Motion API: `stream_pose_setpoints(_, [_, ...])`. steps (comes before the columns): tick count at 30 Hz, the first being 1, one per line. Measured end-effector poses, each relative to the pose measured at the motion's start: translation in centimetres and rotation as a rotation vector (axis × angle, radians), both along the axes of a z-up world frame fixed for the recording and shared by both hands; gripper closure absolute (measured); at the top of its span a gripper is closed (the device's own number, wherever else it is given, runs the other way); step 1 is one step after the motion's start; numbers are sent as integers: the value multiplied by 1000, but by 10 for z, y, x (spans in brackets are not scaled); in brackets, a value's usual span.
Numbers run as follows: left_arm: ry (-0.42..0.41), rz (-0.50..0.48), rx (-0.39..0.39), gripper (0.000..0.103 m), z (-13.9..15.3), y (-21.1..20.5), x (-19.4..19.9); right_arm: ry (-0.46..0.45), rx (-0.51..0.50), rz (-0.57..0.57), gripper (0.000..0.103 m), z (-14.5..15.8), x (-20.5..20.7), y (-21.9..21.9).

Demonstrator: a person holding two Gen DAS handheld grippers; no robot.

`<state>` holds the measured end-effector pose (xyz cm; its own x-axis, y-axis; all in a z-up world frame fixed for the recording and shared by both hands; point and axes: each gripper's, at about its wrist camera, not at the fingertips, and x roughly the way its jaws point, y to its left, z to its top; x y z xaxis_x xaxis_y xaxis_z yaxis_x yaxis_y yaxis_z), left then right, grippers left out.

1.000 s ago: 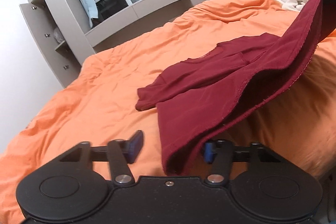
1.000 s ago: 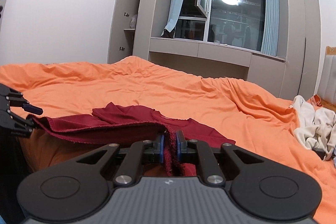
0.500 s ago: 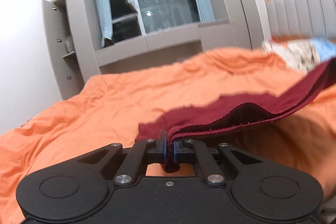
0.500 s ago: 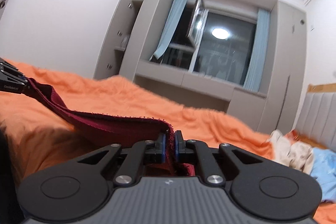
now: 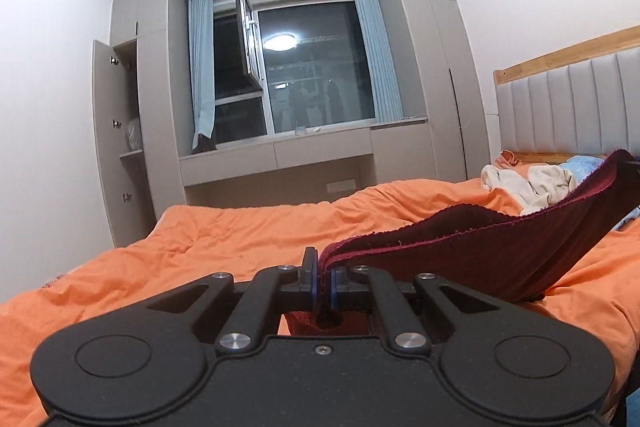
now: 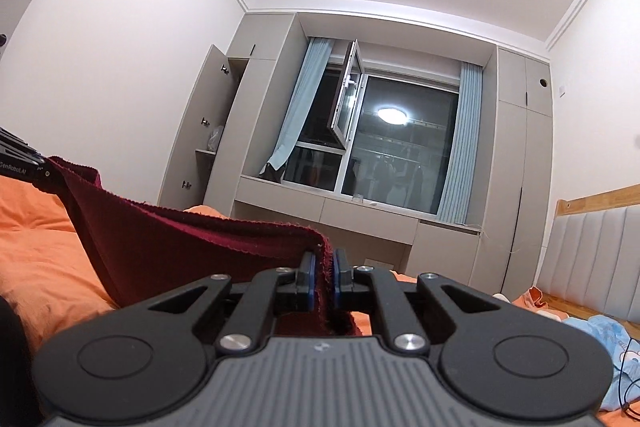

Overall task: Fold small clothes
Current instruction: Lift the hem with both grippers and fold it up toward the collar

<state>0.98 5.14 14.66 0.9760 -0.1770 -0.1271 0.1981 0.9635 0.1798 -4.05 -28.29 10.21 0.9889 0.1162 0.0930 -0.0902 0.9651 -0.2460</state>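
Observation:
A dark red garment [image 5: 460,251] hangs in the air above the orange bed cover [image 5: 224,239], stretched between both grippers. My left gripper [image 5: 323,279] is shut on one corner of its hem, and the cloth runs off to the right edge of that view. In the right wrist view my right gripper [image 6: 323,277] is shut on the other corner of the dark red garment [image 6: 168,247]. The cloth sags leftward to the left gripper's fingers [image 6: 24,163] at the frame edge. Most of the garment below the hem is hidden.
A heap of cream and light blue clothes [image 5: 532,183] lies near the padded headboard [image 5: 568,107]. Light blue cloth [image 6: 600,343] lies at the lower right. Grey cupboards with an open door [image 5: 112,131] and a window [image 5: 312,79] fill the far wall.
The left gripper closed on the garment's hem. Both grippers then rose and tilted up, lifting the garment off the bed cover; the views now show wall and ceiling.

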Motion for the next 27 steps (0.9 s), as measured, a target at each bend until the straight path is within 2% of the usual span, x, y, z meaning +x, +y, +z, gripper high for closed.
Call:
stream_pose_setpoints(6, [12, 14, -11, 97, 3, -5, 25, -7, -57, -23, 93, 3, 49, 6])
stream_pose_setpoints(10, [20, 36, -6, 97, 5, -4, 60, 39, -77, -26, 93, 2, 101, 7])
stream_pose_setpoints(18, [125, 63, 6, 95, -12, -8, 179, 150, -133, -47, 92, -18, 216, 6])
stream_pose_setpoints(27, [309, 84, 23, 95, -69, -13, 303, 340, -177, -74, 92, -79, 321, 8])
